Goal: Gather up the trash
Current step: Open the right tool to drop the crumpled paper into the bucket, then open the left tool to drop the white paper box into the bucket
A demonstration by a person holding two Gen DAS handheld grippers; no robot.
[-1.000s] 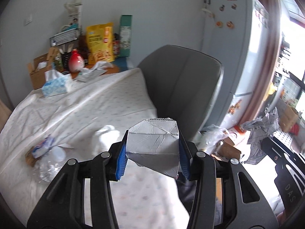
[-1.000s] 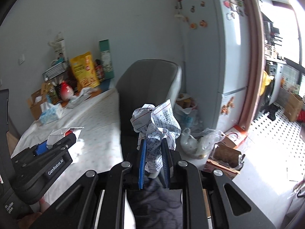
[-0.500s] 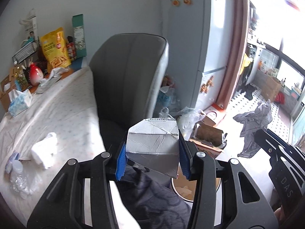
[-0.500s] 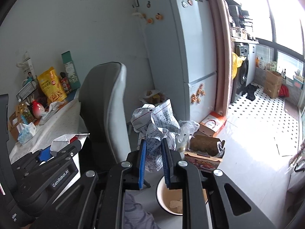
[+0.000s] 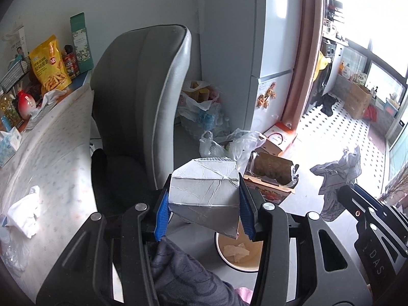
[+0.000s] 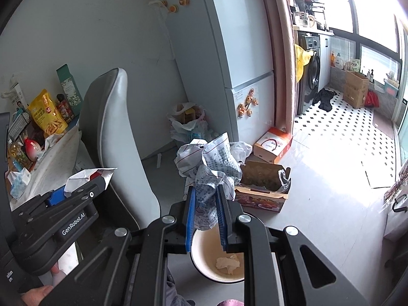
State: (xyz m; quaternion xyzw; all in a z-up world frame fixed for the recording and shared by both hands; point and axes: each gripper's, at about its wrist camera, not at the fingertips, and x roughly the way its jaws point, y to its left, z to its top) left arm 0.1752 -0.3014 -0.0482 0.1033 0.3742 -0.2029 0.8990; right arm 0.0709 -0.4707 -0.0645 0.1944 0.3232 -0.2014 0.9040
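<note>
Your right gripper (image 6: 206, 211), clamped on the crumpled wrapper (image 6: 210, 168), has the bin (image 6: 199, 260) at six o'clock, nearer than your left gripper (image 5: 204, 213), clamped on the carton (image 5: 205, 191).

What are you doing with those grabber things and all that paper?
A person is tidying up trash with a grabber in each hand. The left gripper is clamped on a crushed silver carton, and the right gripper is pinching a crumpled printed wrapper. Both hang over a round bin on the floor beside the grey chair, with some scraps already in it. Nothing has been let go yet.
</note>
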